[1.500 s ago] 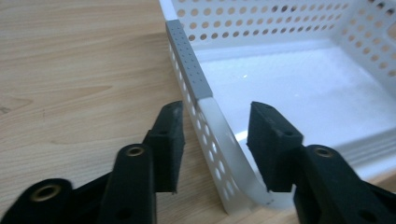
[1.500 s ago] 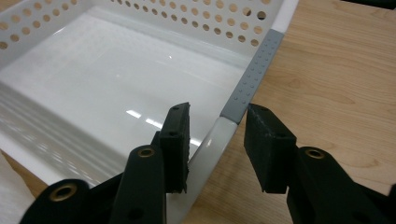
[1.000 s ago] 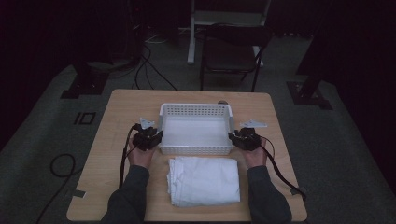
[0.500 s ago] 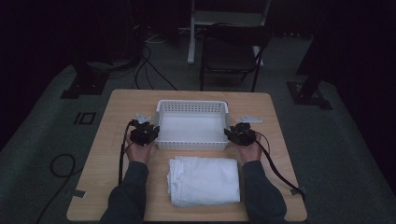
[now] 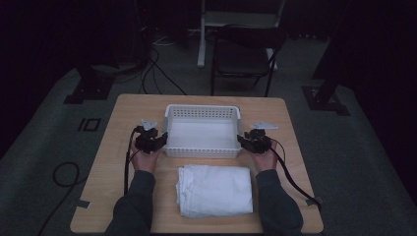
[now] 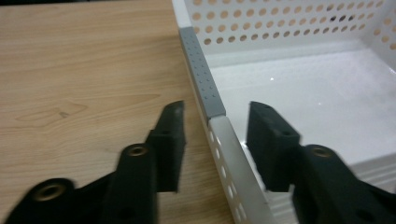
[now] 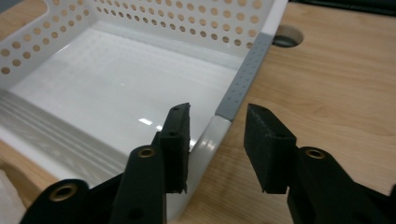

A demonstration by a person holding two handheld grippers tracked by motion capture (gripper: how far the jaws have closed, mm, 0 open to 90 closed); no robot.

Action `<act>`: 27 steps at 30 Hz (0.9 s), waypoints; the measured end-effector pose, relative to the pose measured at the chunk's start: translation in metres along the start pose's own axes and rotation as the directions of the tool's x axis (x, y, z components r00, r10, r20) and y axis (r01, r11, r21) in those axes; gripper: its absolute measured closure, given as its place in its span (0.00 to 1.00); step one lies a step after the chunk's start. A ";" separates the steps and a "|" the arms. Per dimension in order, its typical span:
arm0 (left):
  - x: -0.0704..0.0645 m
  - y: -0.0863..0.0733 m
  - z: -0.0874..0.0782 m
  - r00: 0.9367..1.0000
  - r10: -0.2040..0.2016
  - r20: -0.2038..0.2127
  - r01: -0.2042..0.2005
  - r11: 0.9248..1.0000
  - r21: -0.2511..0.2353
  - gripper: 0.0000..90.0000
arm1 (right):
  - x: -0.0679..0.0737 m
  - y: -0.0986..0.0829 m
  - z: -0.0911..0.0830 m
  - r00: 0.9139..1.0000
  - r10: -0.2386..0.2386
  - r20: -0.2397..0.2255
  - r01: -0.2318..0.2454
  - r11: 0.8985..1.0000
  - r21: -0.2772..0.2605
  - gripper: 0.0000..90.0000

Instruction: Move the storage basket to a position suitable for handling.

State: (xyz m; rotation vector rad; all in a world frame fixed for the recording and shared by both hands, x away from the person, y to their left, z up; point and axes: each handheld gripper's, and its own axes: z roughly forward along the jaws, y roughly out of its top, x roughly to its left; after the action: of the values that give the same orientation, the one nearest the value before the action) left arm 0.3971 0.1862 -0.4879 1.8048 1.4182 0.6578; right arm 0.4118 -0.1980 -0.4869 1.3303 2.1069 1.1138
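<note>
1. I'm looking into a dim lab or recording studio — dark surroundings, grey carpet.
2. Cables [image 5: 162, 69] trail across the floor; stand bases [image 5: 91, 91] flank my wooden table [image 5: 123, 123] — a folding chair [image 5: 243, 59] behind.

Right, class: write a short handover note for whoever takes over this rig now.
Left tool: open, jaws astride the left wall of the white basket, not clamped.
Right tool: open, jaws astride the basket's right wall, same state.
Basket sits mid-table with nothing in it; the folded white towel lies on the table in front of it, untouched.
Done: both tools lined up.
Left: probably close both and move the basket.
</note>
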 end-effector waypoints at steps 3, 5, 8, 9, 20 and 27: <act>-0.001 -0.002 -0.011 1.000 0.015 0.008 -0.015 1.000 -0.011 0.53 | 0.001 0.000 -0.010 0.999 -0.029 0.020 0.029 1.000 -0.006 0.62; -0.004 -0.005 -0.020 1.000 0.025 0.012 -0.025 0.999 -0.021 0.50 | 0.001 -0.002 -0.020 0.999 -0.027 0.034 0.028 1.000 -0.014 0.61; -0.010 -0.008 -0.032 0.999 0.043 0.031 -0.042 0.999 -0.035 0.48 | -0.001 -0.008 -0.030 1.000 -0.021 0.018 0.021 1.000 -0.010 0.61; -0.013 -0.009 -0.036 0.998 0.048 0.032 -0.047 0.998 -0.038 0.48 | 0.000 -0.011 -0.034 1.000 -0.023 0.007 0.023 1.000 -0.007 0.60; -0.051 -0.035 -0.066 0.985 0.100 0.142 -0.092 0.994 -0.061 0.48 | 0.029 -0.044 -0.066 0.990 -0.116 -0.074 0.116 0.993 -0.010 0.49; -0.078 -0.057 -0.082 0.966 0.150 0.211 -0.141 0.988 -0.059 0.49 | 0.049 -0.064 -0.089 0.976 -0.178 -0.123 0.177 0.984 -0.023 0.51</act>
State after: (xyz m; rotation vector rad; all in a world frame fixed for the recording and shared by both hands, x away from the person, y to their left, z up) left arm 0.2804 0.1371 -0.4811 1.8963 1.1290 0.5435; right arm 0.2918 -0.2054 -0.4811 1.0668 2.2540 1.1578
